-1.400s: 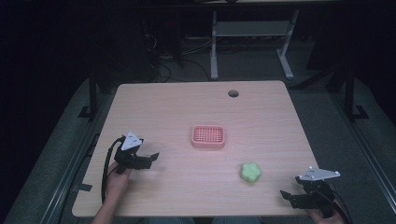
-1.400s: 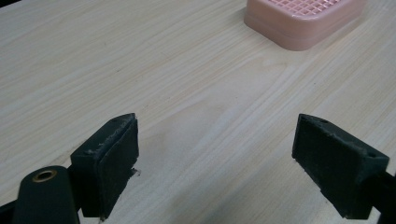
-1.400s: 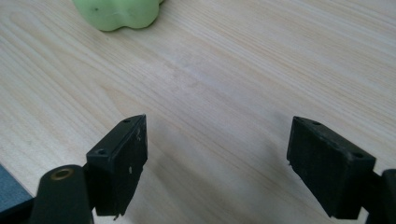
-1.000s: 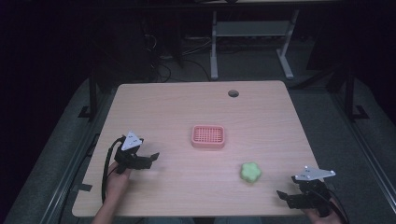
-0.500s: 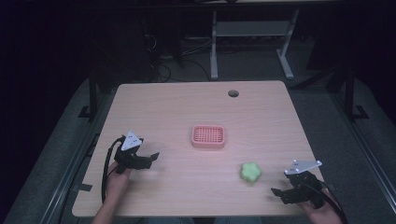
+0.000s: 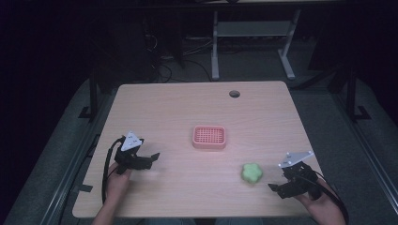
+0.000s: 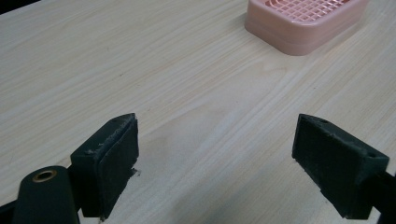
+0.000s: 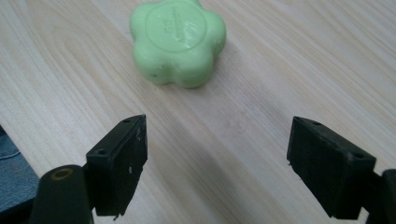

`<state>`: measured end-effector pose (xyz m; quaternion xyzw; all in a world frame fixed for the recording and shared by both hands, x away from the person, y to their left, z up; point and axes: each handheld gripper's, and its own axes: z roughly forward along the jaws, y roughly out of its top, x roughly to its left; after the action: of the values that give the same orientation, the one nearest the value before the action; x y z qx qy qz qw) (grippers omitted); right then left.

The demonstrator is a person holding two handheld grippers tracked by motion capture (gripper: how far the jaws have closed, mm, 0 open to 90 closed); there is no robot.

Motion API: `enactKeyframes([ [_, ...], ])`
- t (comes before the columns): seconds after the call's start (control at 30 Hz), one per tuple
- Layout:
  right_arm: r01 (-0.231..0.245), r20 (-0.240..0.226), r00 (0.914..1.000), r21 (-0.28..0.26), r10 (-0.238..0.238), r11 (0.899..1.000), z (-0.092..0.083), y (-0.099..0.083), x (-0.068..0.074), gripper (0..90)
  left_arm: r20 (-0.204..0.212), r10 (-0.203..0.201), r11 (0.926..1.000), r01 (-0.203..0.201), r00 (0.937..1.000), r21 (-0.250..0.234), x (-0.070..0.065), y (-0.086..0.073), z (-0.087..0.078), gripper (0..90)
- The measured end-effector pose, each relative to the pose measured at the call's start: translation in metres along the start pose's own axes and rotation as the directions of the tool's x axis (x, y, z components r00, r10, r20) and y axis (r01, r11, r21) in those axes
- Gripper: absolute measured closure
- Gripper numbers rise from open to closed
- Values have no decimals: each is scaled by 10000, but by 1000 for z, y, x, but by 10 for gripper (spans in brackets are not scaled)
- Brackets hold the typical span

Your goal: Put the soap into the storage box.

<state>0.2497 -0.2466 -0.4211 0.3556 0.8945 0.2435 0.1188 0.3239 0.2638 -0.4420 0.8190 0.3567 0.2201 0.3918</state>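
Approach phase: soap pickup, nothing held yet. My right gripper (image 6: 277, 188) sits near the front right corner of the table (image 6: 187, 103), with the green flower-shaped soap (image 6: 251, 173) lying flat on the wood just to its left and slightly farther from me. In the right gripper view the soap (image 8: 177, 42) lies ahead of my jaws and off toward the left one, apart from both pads; bare wood lies between them. The right jaws stand wide, having just been opening a little, with nothing between them.

My left gripper (image 6: 151, 157) rests over the near left part of the table, its jaws also spread wide over bare wood. In the left gripper view the pink soap dish (image 7: 303, 21) sits farther off, up and to the right of the jaws; from the high view the dish (image 6: 209, 137) stands at mid-table, well apart from the soap.

Judgement: the step in hand is lining up the right gripper on the soap, presumably to carry it to the dish. The soap is not centred between the jaws yet.

Next move calls for:
- shifting the right gripper toward the soap until the jaws straddle it, one pad on each side;
- coming low enough to catch its sides, since it is flat and rounded;
- closing across the lobes gently; it looks smooth and could squirt out of a skewed grip.

Left gripper has no job yet, as far as I can judge.
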Motion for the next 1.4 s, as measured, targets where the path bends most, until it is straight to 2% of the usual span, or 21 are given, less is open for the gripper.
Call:
enactKeyframes([
  [0.47,502,-286,9984,496,-488,9975,8,21,5,219,16,-3,10000,3,10000,-1,0,0,0,144],
  [0.77,777,-338,9966,841,-751,9934,19,39,8,186,23,-35,10000,35,10000,-46,1,0,0,144],
  [1.07,789,-384,9965,1156,-749,9902,28,54,10,171,5,-48,10000,48,10000,-77,1,0,0,144],
  [1.27,972,-621,9942,1578,-884,9827,34,64,12,170,13,-53,9999,53,10000,-125,2,0,-1,144],
  [1.4,1244,-852,9903,1950,-1095,9729,41,72,16,149,9,-109,9998,109,9999,-147,2,0,-1,144],
])
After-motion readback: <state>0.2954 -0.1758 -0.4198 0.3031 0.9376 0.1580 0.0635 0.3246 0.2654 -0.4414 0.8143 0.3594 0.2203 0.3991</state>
